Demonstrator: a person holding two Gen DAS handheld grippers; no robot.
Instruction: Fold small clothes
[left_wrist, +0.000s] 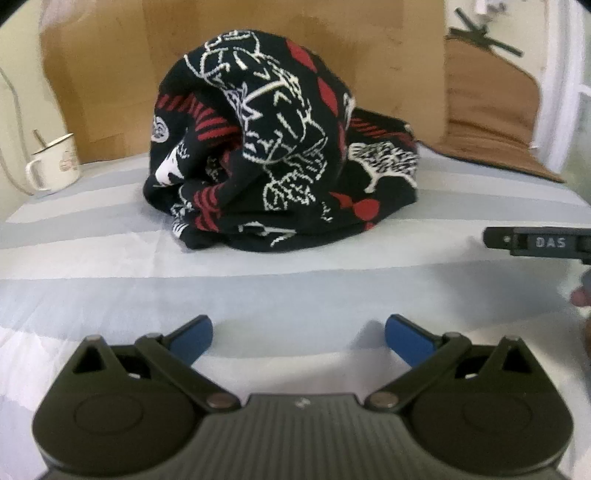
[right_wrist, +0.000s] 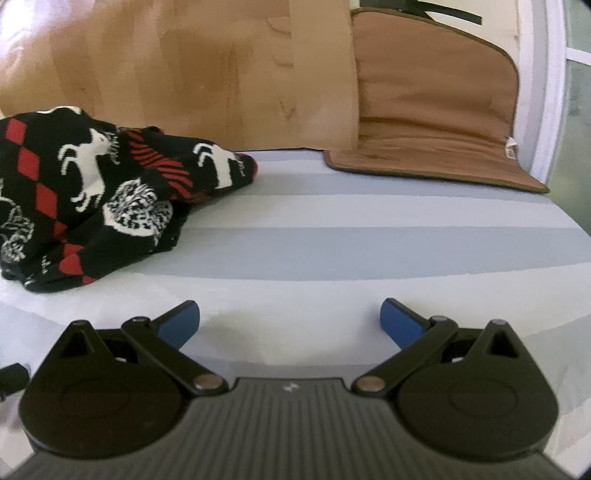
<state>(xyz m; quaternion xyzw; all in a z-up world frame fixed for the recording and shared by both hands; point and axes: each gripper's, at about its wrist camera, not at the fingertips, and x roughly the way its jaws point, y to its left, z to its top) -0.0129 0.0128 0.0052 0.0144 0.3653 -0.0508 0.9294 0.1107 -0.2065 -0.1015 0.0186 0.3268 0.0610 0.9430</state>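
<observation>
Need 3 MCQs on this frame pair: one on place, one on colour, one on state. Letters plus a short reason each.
1. Where does the white mug stand relative to the crumpled knit garment in the left wrist view?
A. left of it
B. on top of it
C. right of it

2. What colour are the claw pads?
A. red
B. blue
C. green

3. What state is the garment in?
A. folded flat
B. held in a claw
C. bunched in a heap, untouched

Key: 1 A, the mug sits at the left edge of the striped sheet, apart from the garment. 2 B, blue pads show on both the left claw and the right claw. 3 C, the garment lies heaped and both claws are open and empty, short of it.
</observation>
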